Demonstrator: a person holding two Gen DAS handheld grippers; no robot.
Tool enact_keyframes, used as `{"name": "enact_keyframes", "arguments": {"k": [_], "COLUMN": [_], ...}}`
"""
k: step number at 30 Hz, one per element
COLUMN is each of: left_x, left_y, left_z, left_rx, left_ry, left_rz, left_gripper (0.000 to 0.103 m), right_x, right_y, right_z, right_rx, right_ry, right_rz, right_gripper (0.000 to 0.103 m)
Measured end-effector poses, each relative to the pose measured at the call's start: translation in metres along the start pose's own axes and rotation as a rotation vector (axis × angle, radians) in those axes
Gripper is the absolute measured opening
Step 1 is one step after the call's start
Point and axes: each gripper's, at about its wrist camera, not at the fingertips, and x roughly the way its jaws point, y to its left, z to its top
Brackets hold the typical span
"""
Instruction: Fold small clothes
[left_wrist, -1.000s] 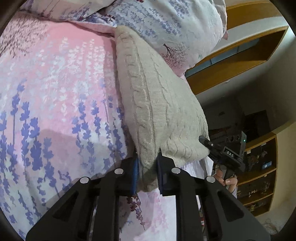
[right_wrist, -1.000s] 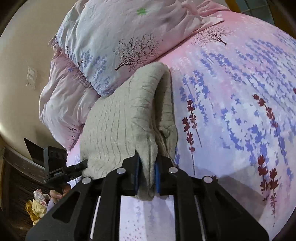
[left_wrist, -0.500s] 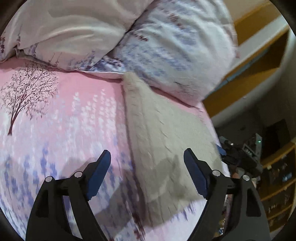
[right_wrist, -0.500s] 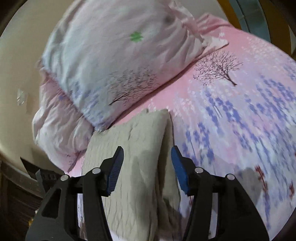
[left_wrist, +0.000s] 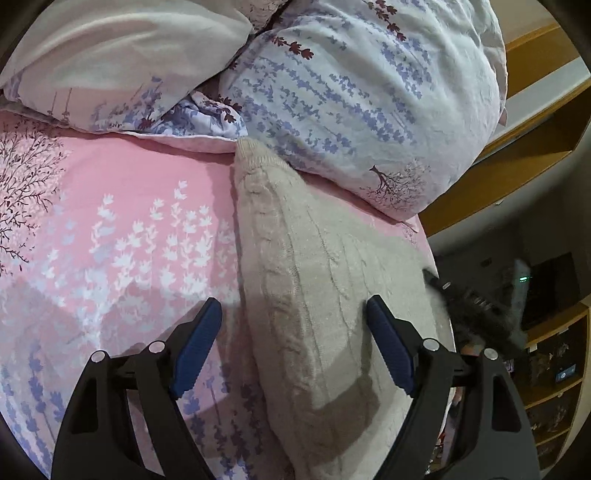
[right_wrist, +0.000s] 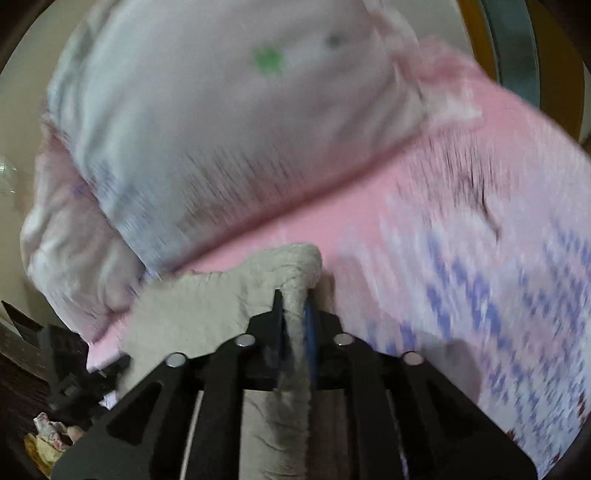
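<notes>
A beige cable-knit garment (left_wrist: 314, 295) lies folded on the pink floral bedsheet (left_wrist: 110, 229), its far end touching the pillows. My left gripper (left_wrist: 295, 350) is open and empty, its blue pads straddling the near part of the knit. In the right wrist view, which is blurred by motion, my right gripper (right_wrist: 295, 314) is shut on a bunched edge of the same garment (right_wrist: 207, 306). The right gripper also shows as a dark blurred shape at the right in the left wrist view (left_wrist: 476, 310).
Two large floral pillows (left_wrist: 369, 92) are piled at the head of the bed, right behind the garment. The bed edge runs along the right, with wooden shelving (left_wrist: 554, 387) beyond it. A wall with a socket stands behind the pillows.
Both grippers let go of the garment and it dropped flat on the bed. The left stays open above it. The right has since shut on the knit's edge again and is moving fast.
</notes>
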Motion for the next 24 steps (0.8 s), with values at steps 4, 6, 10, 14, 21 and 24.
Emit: {"name": "enact_keyframes", "arguments": {"k": [4, 6, 10, 14, 21, 24], "left_x": [0.001, 0.001, 0.007, 0.011, 0.000, -0.019], "left_y": [0.000, -0.001, -0.008, -0.014, -0.001, 0.000], "left_z": [-0.005, -0.008, -0.015, -0.024, -0.022, -0.022], "left_rx": [-0.003, -0.007, -0.017, -0.007, -0.048, 0.001], "left_ry": [0.016, 0.025, 0.044, 0.037, 0.024, 0.013], "left_rz": [-0.020, -0.035, -0.076, -0.077, -0.174, -0.172], "left_gripper": [0.081, 0.081, 0.078, 0.069, 0.039, 0.038], "right_x": [-0.014, -0.017, -0.011, -0.004, -0.018, -0.024], "right_y": [-0.018, -0.022, -0.023, -0.019, -0.010, 0.013], "right_z": [-0.015, -0.023, -0.036, -0.046, -0.051, -0.048], "right_rx": [0.074, 0.069, 0.066, 0.066, 0.090, 0.053], "right_ry": [0.040, 0.074, 0.127, 0.153, 0.099, 0.070], "right_rz": [0.110, 0.131, 0.186, 0.229, 0.317, 0.355], "right_gripper": [0.064, 0.066, 0.066, 0.047, 0.026, 0.025]}}
